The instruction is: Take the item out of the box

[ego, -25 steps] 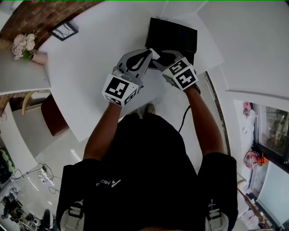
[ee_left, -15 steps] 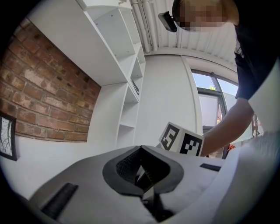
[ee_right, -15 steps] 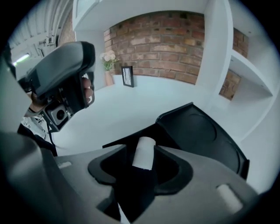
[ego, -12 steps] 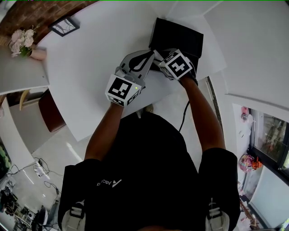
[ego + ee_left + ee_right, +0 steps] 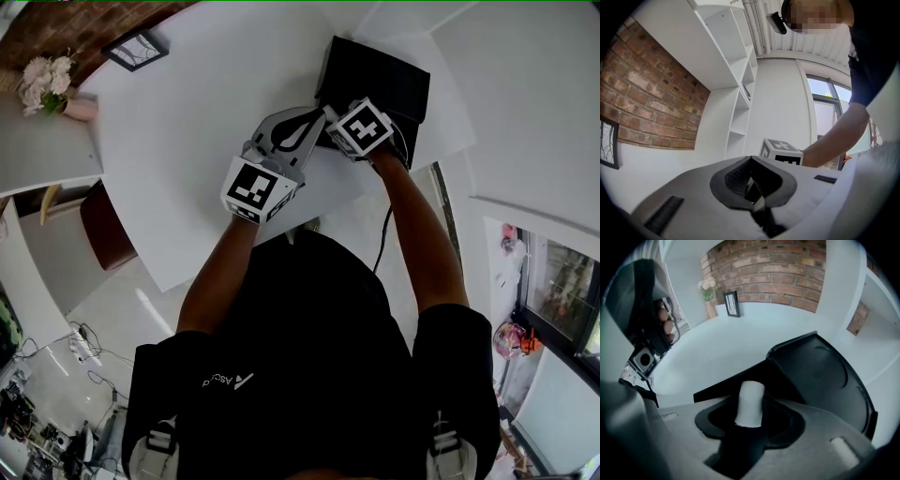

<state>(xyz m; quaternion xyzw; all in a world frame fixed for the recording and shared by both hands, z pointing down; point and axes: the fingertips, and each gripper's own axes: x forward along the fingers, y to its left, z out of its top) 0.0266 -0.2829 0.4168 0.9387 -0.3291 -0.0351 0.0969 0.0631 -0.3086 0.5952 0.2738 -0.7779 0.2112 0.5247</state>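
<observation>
White roll (image 5: pixel 750 405) is pinched in the right gripper (image 5: pixel 750 399) over the black box (image 5: pixel 820 376), jaws just been squeezing in on it. Left gripper (image 5: pixel 750 159) is closed up with nothing in it.

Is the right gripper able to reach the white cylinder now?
Likely yes: the cylinder sits between the right gripper's jaws, which have just been closing and seem to press it; nothing at the open box blocks them.

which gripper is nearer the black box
Right. The right gripper tilts down at the near edge of the black box, jaws having just closed further, a white cylinder between them. The left gripper lies level over the white table, off the box's left corner.
</observation>
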